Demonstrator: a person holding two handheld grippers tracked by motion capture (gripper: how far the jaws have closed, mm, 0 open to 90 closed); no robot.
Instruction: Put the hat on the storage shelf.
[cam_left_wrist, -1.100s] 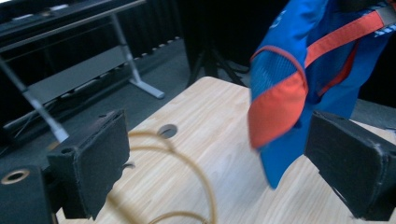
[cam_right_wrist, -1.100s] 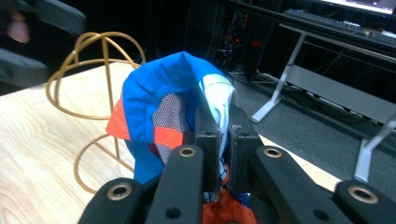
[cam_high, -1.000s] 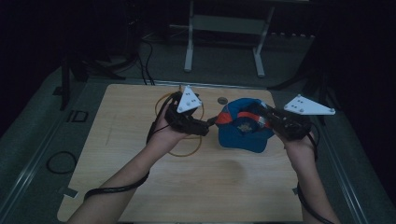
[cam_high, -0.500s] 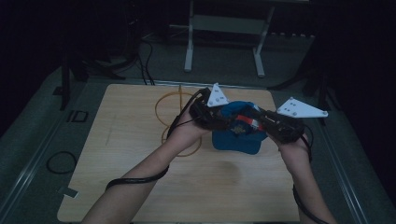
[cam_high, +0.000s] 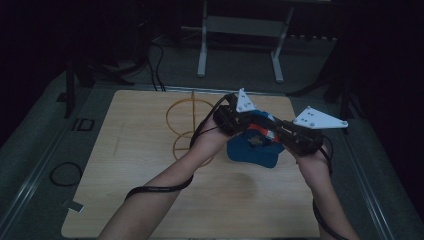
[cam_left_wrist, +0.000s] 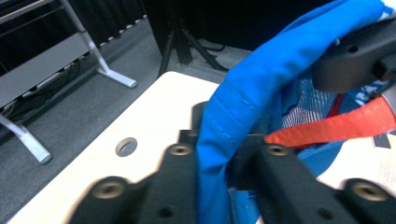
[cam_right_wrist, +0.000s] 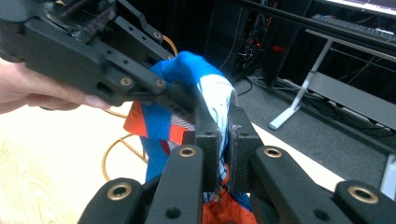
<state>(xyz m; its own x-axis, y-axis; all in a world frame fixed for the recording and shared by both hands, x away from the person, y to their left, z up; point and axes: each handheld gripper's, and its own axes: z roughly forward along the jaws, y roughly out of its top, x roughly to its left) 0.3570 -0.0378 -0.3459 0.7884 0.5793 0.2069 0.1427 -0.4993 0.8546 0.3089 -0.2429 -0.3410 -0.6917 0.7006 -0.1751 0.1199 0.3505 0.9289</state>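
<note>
Since the earlier frame, the left tool (cam_high: 239, 116) has crossed from beside the yellow wire ring stand (cam_high: 186, 122) to the blue fabric garment with red and white parts (cam_high: 254, 148), and its jaws have just been closing; now they pinch a blue fold (cam_left_wrist: 219, 154). On the other side of that fold, the right tool (cam_high: 280, 135) is closed on the white and blue edge (cam_right_wrist: 218, 100). Both grips seem done, so the cloth hangs between the two tools, its lower part resting on the pale wooden bench (cam_high: 150, 200). Spreading or folding it is, I judge, still left to do.
</note>
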